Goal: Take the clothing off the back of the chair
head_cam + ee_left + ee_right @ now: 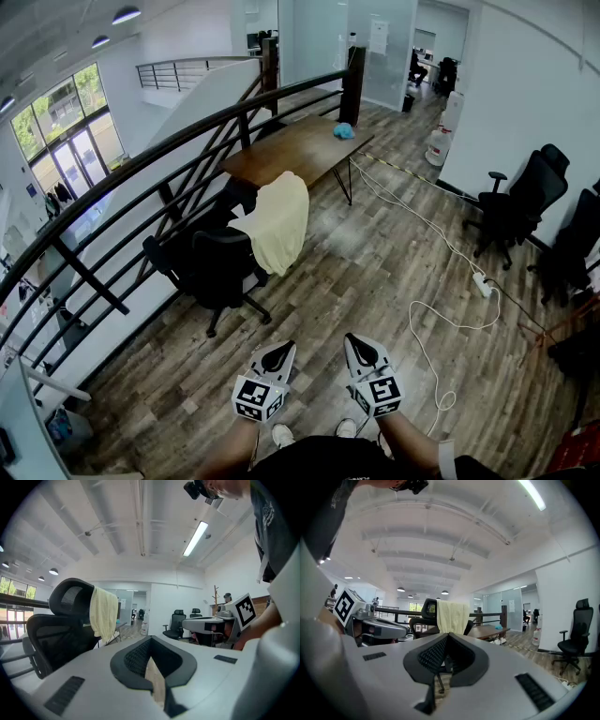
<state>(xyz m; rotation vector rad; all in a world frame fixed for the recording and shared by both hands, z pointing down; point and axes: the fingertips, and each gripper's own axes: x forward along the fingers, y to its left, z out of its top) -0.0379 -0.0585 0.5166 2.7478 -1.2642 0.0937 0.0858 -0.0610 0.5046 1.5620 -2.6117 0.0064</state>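
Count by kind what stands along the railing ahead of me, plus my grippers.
Chair: 1
Yellow cloth: 1
Table: 1
Small blue thing on the table: 1
Grippers: 2 (left gripper, right gripper)
Total: 6

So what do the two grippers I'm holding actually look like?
The left gripper and right gripper match: pale grey wedge-shaped shells with black ribbed pads at the tips. Each carries a white marker cube printed with black squares. You wear a dark short-sleeved top.
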